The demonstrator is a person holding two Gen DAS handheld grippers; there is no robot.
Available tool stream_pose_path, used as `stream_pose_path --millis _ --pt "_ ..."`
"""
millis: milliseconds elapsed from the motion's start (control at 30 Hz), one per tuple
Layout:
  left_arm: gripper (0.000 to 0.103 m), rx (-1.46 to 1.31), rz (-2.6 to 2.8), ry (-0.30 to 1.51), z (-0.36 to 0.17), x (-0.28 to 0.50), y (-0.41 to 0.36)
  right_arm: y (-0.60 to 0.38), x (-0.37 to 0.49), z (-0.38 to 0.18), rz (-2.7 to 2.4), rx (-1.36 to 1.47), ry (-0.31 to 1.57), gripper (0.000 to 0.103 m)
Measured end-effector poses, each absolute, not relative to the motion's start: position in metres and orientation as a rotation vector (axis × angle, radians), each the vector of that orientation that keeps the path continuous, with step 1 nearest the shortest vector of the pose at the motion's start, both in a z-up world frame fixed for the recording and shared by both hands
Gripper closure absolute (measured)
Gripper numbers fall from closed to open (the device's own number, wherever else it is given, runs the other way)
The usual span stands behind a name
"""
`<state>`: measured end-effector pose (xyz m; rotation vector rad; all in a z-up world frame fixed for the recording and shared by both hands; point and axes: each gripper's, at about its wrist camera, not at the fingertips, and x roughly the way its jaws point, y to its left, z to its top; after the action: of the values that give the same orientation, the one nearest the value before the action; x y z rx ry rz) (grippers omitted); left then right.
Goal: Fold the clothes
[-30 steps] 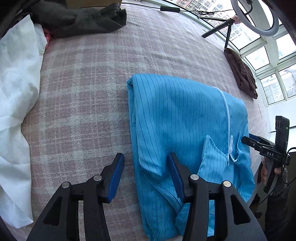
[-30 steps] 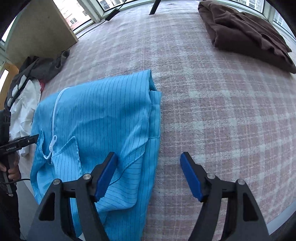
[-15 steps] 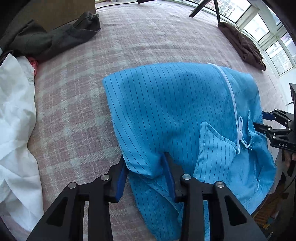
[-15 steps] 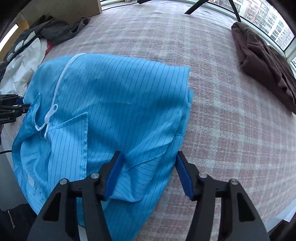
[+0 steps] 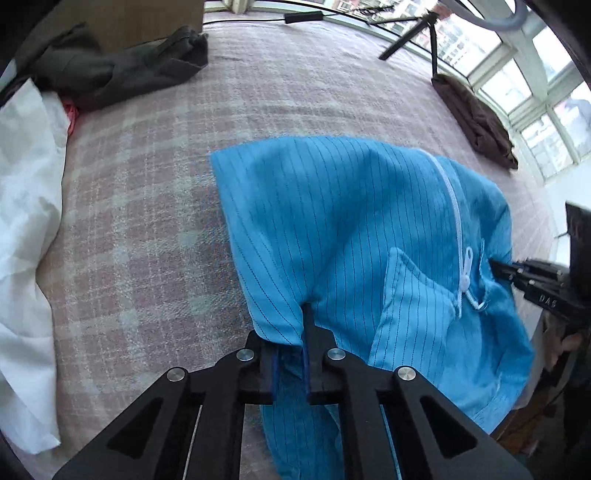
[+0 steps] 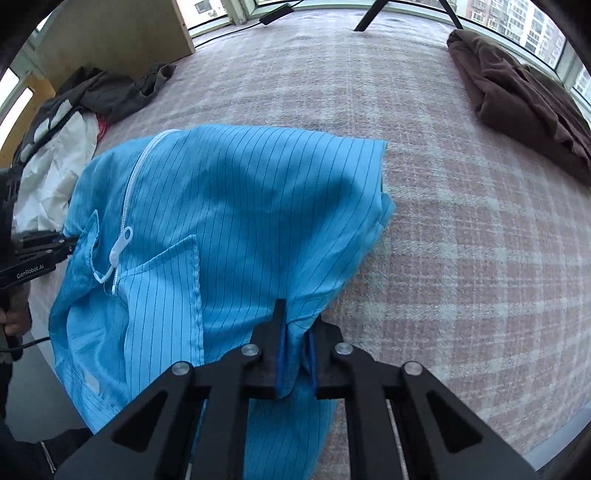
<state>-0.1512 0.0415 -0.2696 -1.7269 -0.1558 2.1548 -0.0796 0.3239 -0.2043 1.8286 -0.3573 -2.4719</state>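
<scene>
A blue pinstriped jacket (image 5: 351,221) with a white zipper (image 5: 456,221) and a chest pocket lies on the pink plaid blanket (image 5: 155,206), its near part lifted off the surface. My left gripper (image 5: 290,363) is shut on the jacket's near left edge. My right gripper (image 6: 295,363) is shut on the near right edge of the same jacket (image 6: 240,206). Each gripper also shows in the other's view: the right gripper (image 5: 498,267) at the right of the left wrist view, the left gripper (image 6: 70,242) at the left of the right wrist view.
A dark grey garment (image 5: 122,62) and white cloth (image 5: 26,206) lie at the far left. A folded brown garment (image 6: 524,110) rests at the far right by the windows. Tripod legs (image 5: 410,35) stand at the back. The bed's edge is close to me.
Both grippers went from open beside the jacket's near edges to shut on the fabric. The jacket's near part has since lifted and bunched.
</scene>
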Motion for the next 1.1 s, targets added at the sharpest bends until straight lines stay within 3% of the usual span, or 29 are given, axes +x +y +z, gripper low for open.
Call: stream_pose_path --millis 133,267,700,1100 --pt "0.098 -1.679 2.156 -0.234 -0.253 -0.156 0.036 0.333 -0.072 -0.196 -2.496 1.751 -0.578 0.095" --pt "0.098 -1.602 2.178 -0.192 -0.219 -0.161 0.043 0.337 -0.061 -0.176 -2.527 1.663 -0.702 0.096" --pt "0.099 -1.401 2.206 0.046 -0.126 -0.141 0.058 0.325 -0.006 -0.112 -2.63 1.403 -0.843 0.097" --pt "0.099 -1.284 2.134 0.278 -0.088 -0.156 0.165 0.37 0.046 -0.071 -2.771 1.189 -1.02 0.098"
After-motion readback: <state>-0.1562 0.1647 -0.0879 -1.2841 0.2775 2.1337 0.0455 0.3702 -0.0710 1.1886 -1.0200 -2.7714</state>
